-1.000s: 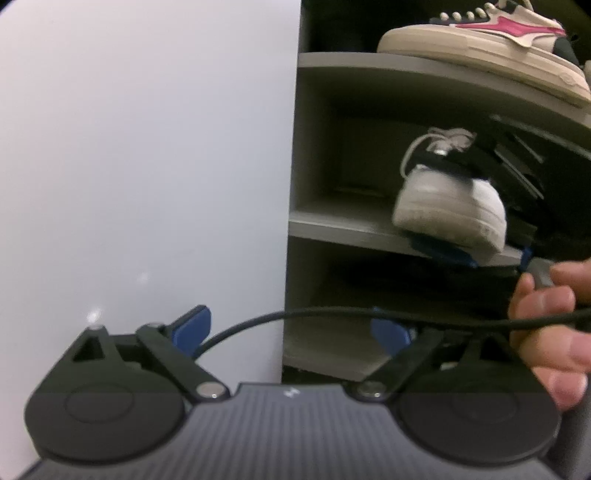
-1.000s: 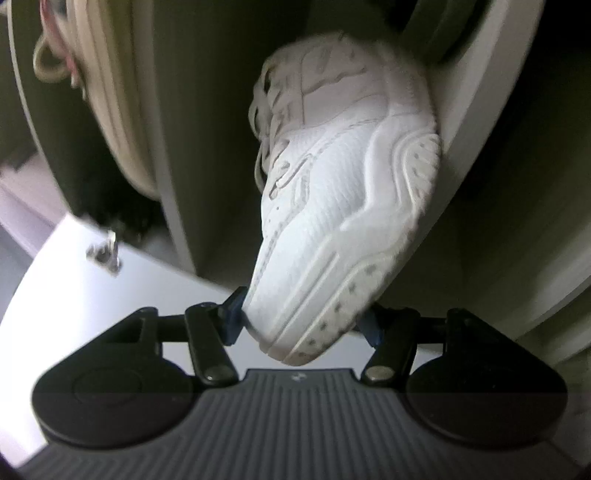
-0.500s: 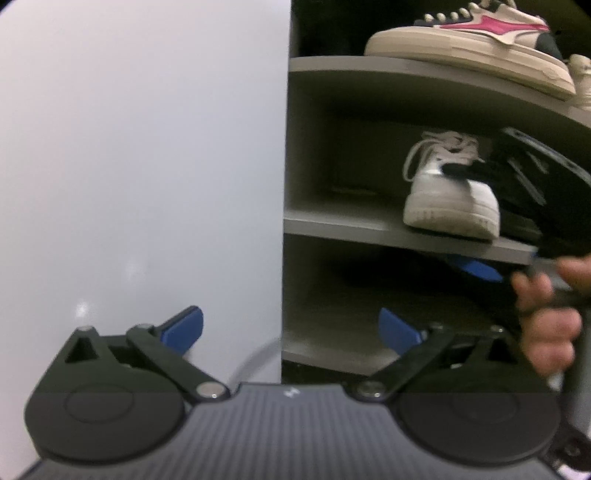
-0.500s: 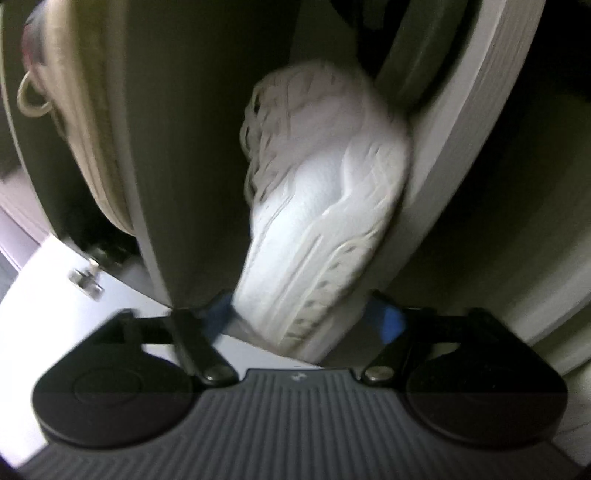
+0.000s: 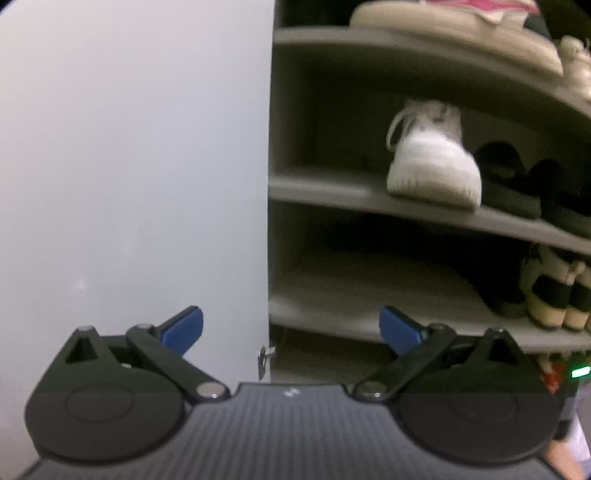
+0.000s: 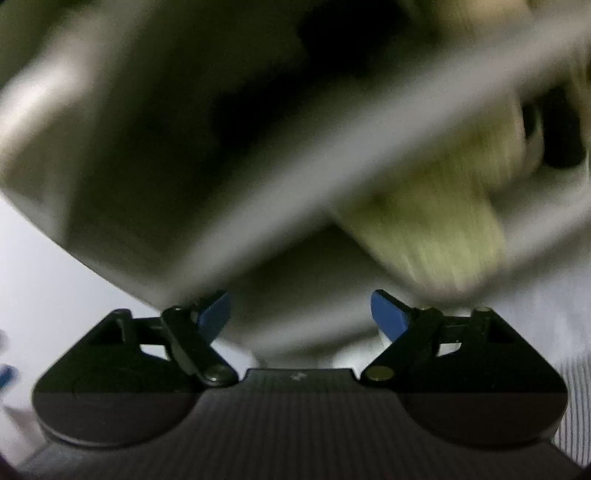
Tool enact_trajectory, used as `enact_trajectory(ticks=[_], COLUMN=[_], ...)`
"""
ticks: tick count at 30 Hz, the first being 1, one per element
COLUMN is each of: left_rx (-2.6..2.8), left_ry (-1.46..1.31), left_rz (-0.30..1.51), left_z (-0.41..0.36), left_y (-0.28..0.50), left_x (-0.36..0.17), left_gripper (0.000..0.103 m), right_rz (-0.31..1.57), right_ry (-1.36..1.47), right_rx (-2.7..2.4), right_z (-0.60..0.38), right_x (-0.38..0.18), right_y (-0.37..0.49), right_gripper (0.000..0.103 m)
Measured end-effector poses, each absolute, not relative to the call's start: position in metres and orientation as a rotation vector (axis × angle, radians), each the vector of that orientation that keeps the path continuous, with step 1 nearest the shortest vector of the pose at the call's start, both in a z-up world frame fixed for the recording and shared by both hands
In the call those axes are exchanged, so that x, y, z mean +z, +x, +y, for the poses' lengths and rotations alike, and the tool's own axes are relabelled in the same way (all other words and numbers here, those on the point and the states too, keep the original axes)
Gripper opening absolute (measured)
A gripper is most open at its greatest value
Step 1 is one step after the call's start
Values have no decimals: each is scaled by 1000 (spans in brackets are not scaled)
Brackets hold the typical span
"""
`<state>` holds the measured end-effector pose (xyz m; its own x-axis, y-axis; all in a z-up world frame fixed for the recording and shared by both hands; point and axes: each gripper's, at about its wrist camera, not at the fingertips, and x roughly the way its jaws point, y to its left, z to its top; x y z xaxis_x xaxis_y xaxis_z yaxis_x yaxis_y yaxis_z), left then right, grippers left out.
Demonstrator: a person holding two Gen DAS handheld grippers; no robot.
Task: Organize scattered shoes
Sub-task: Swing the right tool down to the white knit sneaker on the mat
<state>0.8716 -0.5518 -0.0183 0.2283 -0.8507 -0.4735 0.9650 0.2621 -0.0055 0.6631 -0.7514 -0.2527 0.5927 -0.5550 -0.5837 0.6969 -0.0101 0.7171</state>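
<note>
The left wrist view shows a grey shoe rack (image 5: pixel 369 192) with three shelf boards in sight, set beside a plain white door panel (image 5: pixel 129 147). On the top board lies one cream sneaker with a pink stripe (image 5: pixel 454 22), and the pale toe of a second shoe (image 5: pixel 576 59) shows at the right edge. The middle board carries one white lace-up sneaker (image 5: pixel 432 158), heel toward the camera, sole flat, laces looped at its left side; just to its right lie two black sandals (image 5: pixel 532 184), low and dark. On the lowest visible board, at the far right, sit what look like two shoes banded in black and cream (image 5: pixel 554 291); the blur makes the count unsure.

The left gripper (image 5: pixel 291 328) points slightly downward at the rack's left edge, its jaws wide apart with nothing between them. Its blue fingertips (image 5: pixel 183 328) are smooth and wedge-shaped, on black linkage arms above a ribbed grey body.

The right wrist view is heavily smeared. The right gripper (image 6: pixel 301 314) points down at a tilted grey shelf edge (image 6: pixel 332 155), with a pale yellowish shape (image 6: pixel 436 214) up to the right that cannot be identified. Its jaws stand apart and are closing, with nothing between them.
</note>
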Motion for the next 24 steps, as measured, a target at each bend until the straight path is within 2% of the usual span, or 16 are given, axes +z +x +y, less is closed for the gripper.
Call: enact_trajectory(ticks=[7,10,12,13,15,17,24], left_rx=[-1287,-1289,-1294,-1295,-1299,-1309,-1327], left_ry=[423,441,444,441,416,407,326], left_rz=[465,503,524,531,536,542,528], left_z=[-538,-528,-520,-516,-509,-507,-500], left_y=[868,873,876,878,880,880,883], left_x=[-27,-28,-28,-28,-26,-25,-14], left_gripper=[103,103,103,103,103,103,103], right_rz=[416,379,305,300,245,216,180], right_ry=[1270,1342,1384,1386,1396,1388,1275], right_rx=[-1113,-1186,-1142,-1135,-1112,-1071,-970], right_z=[-798,-798,-800,-801,-802,-802,-778], right_x=[-351,-390,-413,-417,-427,-425,-382], right_y=[692,688,689,690,692,690,663], right_gripper=[75,64,49,39,33,20,17])
